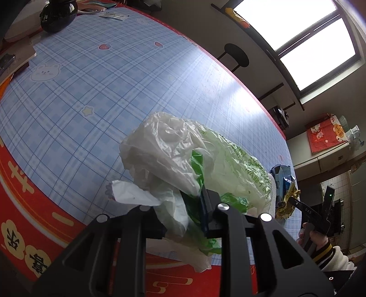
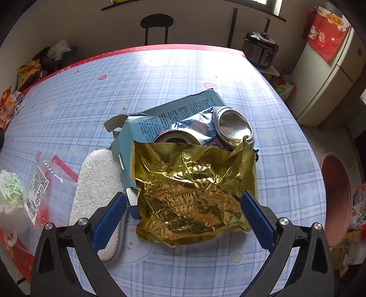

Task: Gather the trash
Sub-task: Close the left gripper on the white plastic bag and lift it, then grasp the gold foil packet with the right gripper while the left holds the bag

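My left gripper [image 1: 183, 205] is shut on a crumpled white and green plastic bag [image 1: 183, 155] and holds it over the blue plaid table. My right gripper [image 2: 184, 201] is open, its blue pads [image 2: 109, 217] on either side of a crumpled gold foil wrapper [image 2: 192, 189] lying on the table. Behind the wrapper lie a torn blue carton [image 2: 164, 116] and a crushed silver can [image 2: 233, 128]. A white foam piece [image 2: 98, 180] lies left of the wrapper. The same pile shows in the left wrist view [image 1: 283, 189], with the right gripper [image 1: 320, 212] beside it.
A clear plastic package with a label [image 2: 43, 182] lies at the left of the table [image 2: 286, 160]. A pink basin [image 2: 336, 196] stands off the right edge. A black helmet [image 1: 57, 16] and papers sit at the far end. A stool [image 2: 156, 22] stands beyond the table.
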### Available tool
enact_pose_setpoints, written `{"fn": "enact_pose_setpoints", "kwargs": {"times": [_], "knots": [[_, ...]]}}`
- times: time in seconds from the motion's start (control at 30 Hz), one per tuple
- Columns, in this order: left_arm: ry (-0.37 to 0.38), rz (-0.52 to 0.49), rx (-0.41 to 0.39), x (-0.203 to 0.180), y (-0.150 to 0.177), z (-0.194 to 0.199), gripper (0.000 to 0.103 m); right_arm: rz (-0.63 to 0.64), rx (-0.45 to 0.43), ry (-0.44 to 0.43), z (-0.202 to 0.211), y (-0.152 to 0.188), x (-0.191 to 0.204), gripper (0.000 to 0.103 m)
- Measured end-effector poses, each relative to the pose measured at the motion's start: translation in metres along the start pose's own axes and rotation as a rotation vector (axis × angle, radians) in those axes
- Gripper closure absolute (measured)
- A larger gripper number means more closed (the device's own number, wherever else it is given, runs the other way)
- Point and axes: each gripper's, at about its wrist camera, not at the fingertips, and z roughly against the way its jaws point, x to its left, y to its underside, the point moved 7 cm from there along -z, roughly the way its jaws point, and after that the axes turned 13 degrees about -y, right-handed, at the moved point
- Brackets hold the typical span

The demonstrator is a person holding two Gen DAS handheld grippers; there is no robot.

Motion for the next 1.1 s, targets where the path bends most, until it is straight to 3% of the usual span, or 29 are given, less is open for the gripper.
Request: {"fn": "enact_pose_setpoints", "kwargs": {"times": [0.17,0.7,0.87,1.03,1.1], "knots": [[-0.016,-0.012,0.005,0.001,0.0,-0.005,0.078,-0.069,-0.037,-0.028,0.003,-0.008,-0.019,0.005],[-0.053,0.013,0.025,0.002,0.006,-0.017,0.078,-0.134,-0.01,-0.169,-0.008,0.003,-0.041,0.006],[-0.049,0.013,0.021,-0.003,0.005,-0.019,0.078,-0.104,0.024,-0.205,-0.004,0.015,-0.03,0.025],[-0.047,0.009,0.014,-0.008,0.004,-0.018,0.078,-0.063,0.059,-0.236,0.002,0.028,-0.017,0.055],[-0.046,0.008,0.011,-0.009,0.003,-0.017,0.078,-0.053,0.058,-0.245,0.006,0.032,-0.012,0.059]]}}
